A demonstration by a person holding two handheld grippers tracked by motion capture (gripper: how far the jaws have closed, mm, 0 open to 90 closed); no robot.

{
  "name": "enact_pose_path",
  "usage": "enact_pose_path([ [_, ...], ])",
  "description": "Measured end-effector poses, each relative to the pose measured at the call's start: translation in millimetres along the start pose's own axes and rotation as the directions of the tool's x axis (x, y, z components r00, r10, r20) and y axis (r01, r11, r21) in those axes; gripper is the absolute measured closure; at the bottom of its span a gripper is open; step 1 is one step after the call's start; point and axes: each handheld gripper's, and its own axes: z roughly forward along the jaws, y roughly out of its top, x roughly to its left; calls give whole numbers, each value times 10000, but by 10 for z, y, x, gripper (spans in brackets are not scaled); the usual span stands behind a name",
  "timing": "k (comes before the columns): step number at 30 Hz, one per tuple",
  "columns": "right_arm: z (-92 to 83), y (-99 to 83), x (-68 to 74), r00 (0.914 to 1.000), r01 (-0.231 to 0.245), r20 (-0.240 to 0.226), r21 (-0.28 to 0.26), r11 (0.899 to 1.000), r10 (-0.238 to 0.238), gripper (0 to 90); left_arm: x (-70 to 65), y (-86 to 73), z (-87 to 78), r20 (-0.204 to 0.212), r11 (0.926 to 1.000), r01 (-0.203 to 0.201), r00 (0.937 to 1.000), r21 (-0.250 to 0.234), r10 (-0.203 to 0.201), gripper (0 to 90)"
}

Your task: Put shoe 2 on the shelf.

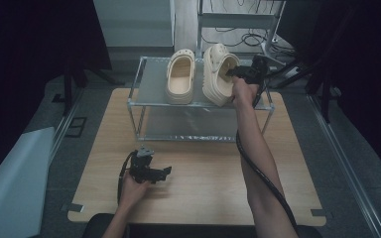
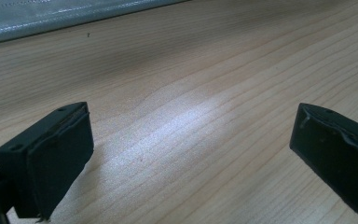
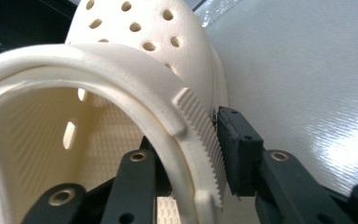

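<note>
Two cream clogs stand on the top of a small metal-framed shelf (image 1: 151, 91). The left clog (image 1: 180, 77) lies flat, sole down. The right clog (image 1: 217, 74) is tipped onto its side, opening toward my right gripper (image 1: 234, 74). That gripper (image 3: 191, 158) straddles the clog's side wall (image 3: 135, 70): one jaw is inside the shoe, and the outer pad (image 3: 237, 149) stands right at the ribbed rim with a thin dark gap, not denting it. My left gripper (image 1: 164, 172) rests low over the wooden table (image 2: 191, 70), jaws wide apart (image 2: 186, 154) and nothing between them.
The shelf has a lower level and thin metal legs standing on the table's far half (image 1: 144, 124). A thick black cable (image 1: 263, 173) trails from the right gripper along the forearm. Dark curtains and a rack with cables stand behind the table.
</note>
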Motion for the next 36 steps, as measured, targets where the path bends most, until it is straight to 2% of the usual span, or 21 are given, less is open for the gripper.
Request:
enact_pose_path([
  [5, 56, -38, 108, 9990, 353, 289, -151, 9993, -348, 589, 1, 2, -5, 51, 10000, -13, 10000, 30, 13, 0],
  [8, 103, -70, 107, 9997, 204, 111, -74, 9998, -203, 502, 1, 2, -5, 25, 10000, 5, 10000, 23, -6, 0],
  [13, 156, -109, 139, 9989, 437, 197, -61, 9990, -436, 422, 7, 1, -6, 56, 10000, 37, 10000, 4, -37, 0],
  [17, 228, -150, 141, 9992, 365, 122, 323, 9988, -370, 310, 5, 3, -2, 71, 10000, 12, 10000, 32, -12, 0],
  [22, 274, -203, 211, 9978, 492, 440, 154, 9987, -499, 297, 4, 3, -5, 86, 10000, 38, 10000, -1, -38, 0],
  [26, 300, -232, 244, 9953, 792, 550, 92, 9968, -795, 298, 10, 4, -7, 89, 10000, 51, 9999, -6, -51, 0],
  [30, 303, -225, 198, 9958, 885, 210, 180, 9959, -889, 268, 16, 4, -15, 99, 10000, 56, 9999, -21, -55, 0],
  [34, 304, -218, 157, 9927, 1136, -480, 628, 9915, -1107, 167, 15, 5, -8, 68, 10000, 55, 10000, -60, -55, 0],
  [36, 277, -215, 150, 9912, 1164, -708, 628, 9912, -1119, 158, 12, 5, -6, 71, 10000, 45, 10000, -61, -45, 0],
])
